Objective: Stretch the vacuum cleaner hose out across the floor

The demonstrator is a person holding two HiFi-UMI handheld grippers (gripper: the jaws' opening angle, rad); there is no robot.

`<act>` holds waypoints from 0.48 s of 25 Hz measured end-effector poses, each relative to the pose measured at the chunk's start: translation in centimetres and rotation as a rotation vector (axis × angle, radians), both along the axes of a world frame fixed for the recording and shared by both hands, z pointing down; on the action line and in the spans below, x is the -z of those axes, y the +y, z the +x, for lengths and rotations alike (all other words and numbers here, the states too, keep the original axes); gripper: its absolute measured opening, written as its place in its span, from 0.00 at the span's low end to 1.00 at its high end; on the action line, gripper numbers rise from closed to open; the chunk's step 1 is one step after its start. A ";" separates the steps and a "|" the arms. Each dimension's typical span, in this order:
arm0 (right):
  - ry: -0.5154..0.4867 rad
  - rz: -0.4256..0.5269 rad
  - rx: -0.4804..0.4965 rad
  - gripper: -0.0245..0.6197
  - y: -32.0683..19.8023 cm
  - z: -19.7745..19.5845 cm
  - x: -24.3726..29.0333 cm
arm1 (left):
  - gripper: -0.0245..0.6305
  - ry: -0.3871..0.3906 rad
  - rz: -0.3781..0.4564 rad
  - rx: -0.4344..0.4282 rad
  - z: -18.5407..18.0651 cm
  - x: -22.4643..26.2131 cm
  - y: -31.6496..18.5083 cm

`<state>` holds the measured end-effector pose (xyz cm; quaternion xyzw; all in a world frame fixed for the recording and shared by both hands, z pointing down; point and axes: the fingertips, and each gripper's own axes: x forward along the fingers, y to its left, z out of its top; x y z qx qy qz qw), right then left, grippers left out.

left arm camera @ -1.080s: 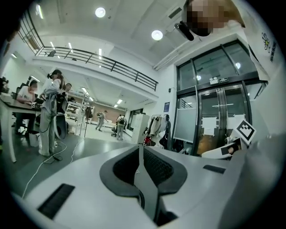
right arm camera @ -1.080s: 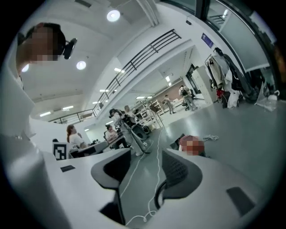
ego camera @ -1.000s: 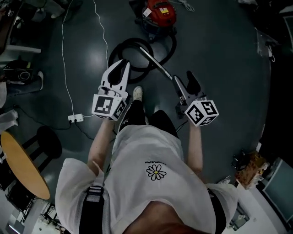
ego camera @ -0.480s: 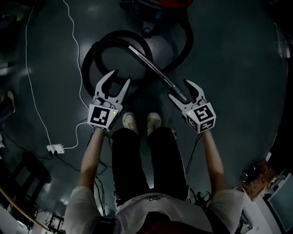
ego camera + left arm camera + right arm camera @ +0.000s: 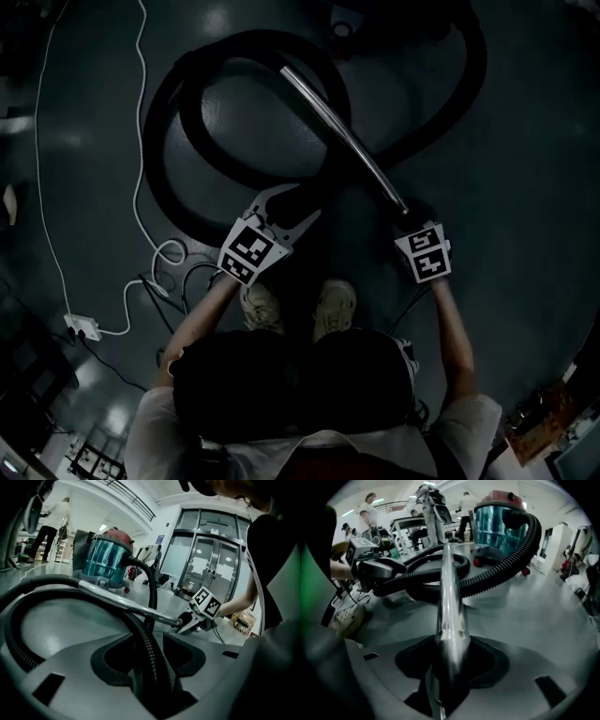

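Right gripper (image 5: 410, 216): gripping the near end of the tube (image 5: 337, 127); its jaws have just been closing and are pressing on the tube from both sides.
Left gripper (image 5: 300, 201): its jaws have just been opening and are standing partly apart; the hose (image 5: 166, 131) is running between them, and the pads are not clamping it.
Floor (image 5: 525, 187): dark, glossy, catching ceiling lights.
Vacuum (image 5: 500, 522): standing upright beyond the coils, a red lid over a teal drum; the hose is joining it at the front.
Hose: lying coiled on the floor in wide loops ahead of the person, one stretch passing under the tube, another arcing round on the right toward the vacuum.
Tube: shiny metal, slanting from the right gripper up and left across the coils.
Shoes (image 5: 261, 305): a pale pair, standing between the two grippers, just short of the hose.
Power strip (image 5: 81, 326): white, lying well off to the left, with a white cable trailing from it.
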<state>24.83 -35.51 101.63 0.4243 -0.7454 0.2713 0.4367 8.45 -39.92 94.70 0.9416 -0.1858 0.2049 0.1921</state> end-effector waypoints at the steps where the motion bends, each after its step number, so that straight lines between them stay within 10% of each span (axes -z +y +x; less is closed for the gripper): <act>1: 0.002 0.013 0.007 0.39 0.3 -0.3 -0.1 | 0.32 -0.020 -0.005 0.002 -0.2 -0.7 0.6; 12: 0.063 0.199 0.037 0.37 0.2 -3.1 6.8 | 0.31 0.086 -0.166 -0.176 3.8 -0.6 5.1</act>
